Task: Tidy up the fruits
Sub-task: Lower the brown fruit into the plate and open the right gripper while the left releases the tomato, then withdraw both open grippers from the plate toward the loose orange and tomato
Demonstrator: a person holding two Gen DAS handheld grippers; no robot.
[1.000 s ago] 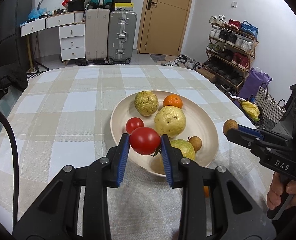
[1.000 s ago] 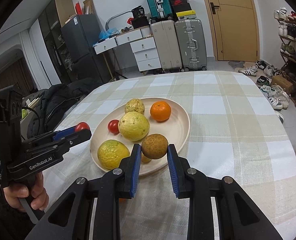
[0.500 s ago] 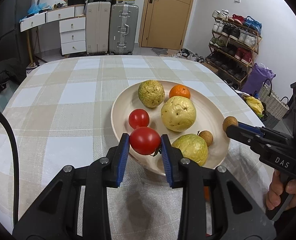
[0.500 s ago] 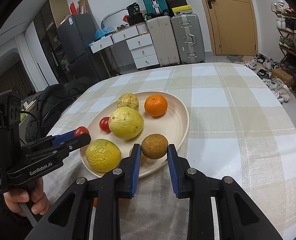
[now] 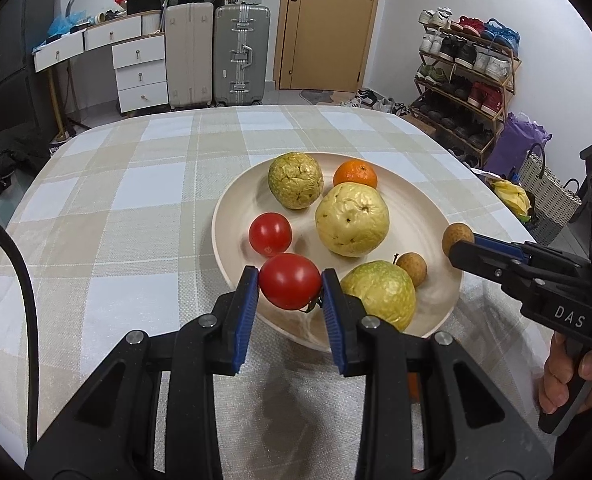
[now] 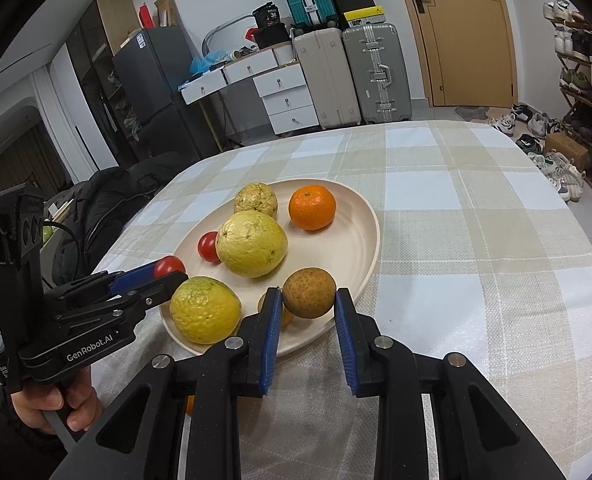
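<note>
A cream plate [image 5: 232, 216] [image 6: 355, 240] on the checked tablecloth holds two yellow guavas, a greenish one [image 5: 379, 294], an orange [image 5: 355, 174], a red tomato [image 5: 270, 233] and a small brown longan [image 5: 412, 267]. My left gripper [image 5: 290, 286] is shut on a second red tomato [image 5: 290, 285] just above the plate's near rim. My right gripper [image 6: 308, 294] is shut on a brown round fruit [image 6: 308, 292] over the plate's near right edge. In the left wrist view that right gripper [image 5: 457, 240] comes in from the right. The left gripper [image 6: 168, 270] with its tomato shows at the left of the right wrist view.
The checked tablecloth [image 5: 116, 208] covers a rounded table. An orange thing [image 5: 413, 386] lies on the cloth below my fingers, mostly hidden. Beyond the table stand suitcases [image 5: 240, 54], white drawers [image 5: 140, 74], a door and a shoe rack [image 5: 463, 80]. A dark coat [image 6: 108, 200] lies at the table's left.
Both views have tilted down a little, so the plate and fruits sit nearer and larger. The left gripper with its tomato has sunk slightly toward the plate rim. Both grips are unchanged.
</note>
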